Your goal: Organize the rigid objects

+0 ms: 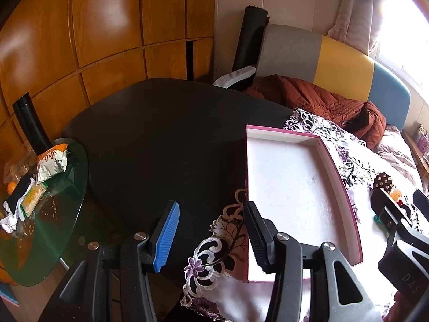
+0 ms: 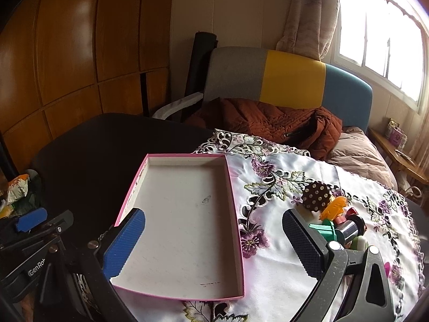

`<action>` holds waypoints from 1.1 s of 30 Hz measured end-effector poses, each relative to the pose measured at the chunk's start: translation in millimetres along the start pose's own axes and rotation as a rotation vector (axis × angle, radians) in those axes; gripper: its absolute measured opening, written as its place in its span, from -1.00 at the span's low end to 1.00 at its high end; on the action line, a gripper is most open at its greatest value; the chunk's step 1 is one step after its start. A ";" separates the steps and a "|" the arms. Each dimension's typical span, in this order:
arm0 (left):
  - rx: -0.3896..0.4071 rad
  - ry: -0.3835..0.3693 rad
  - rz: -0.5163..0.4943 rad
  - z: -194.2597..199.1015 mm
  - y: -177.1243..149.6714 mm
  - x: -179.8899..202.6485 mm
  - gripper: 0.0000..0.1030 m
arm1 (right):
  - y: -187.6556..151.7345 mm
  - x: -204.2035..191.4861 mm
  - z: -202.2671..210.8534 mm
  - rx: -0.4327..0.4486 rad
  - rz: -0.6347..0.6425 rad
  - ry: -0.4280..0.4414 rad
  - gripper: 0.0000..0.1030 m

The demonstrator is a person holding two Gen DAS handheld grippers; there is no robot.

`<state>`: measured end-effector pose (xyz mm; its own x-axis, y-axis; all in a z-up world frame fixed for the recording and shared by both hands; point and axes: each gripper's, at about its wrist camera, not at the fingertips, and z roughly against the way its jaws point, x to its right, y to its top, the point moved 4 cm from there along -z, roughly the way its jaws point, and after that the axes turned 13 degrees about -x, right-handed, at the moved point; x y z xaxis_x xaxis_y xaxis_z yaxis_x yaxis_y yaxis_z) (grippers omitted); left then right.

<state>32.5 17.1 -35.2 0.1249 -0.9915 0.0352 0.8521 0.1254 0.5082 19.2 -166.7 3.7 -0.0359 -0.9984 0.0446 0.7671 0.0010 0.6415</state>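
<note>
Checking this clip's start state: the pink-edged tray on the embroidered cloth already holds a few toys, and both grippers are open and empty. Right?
Not quite. The pink-edged tray is empty in the right wrist view; the toys lie beside it on the embroidered cloth. The rest holds: the left gripper and right gripper are both open and empty.

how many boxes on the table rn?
1: the pink-edged box, empty, lying half on the embroidered cloth, left of the toy pile. Anything behind the grippers may be hidden.
</note>
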 end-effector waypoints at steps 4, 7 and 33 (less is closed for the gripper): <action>-0.003 0.009 0.012 -1.3 0.9 -3.0 -0.02 | -1.3 -3.6 1.9 0.018 0.037 -0.045 1.00; -0.009 0.019 0.025 -3.2 2.6 -5.8 -0.02 | -1.7 -7.7 2.2 0.023 0.066 -0.063 1.00; -0.004 0.092 0.016 1.3 7.6 -1.7 -0.02 | -16.2 -17.7 -21.6 -0.026 0.170 -0.083 1.00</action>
<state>38.2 19.7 -30.3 0.1842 -0.9822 -0.0362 0.8516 0.1411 0.5048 21.2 -150.3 -24.0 0.0435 -0.9757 0.2147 0.7827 0.1669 0.5996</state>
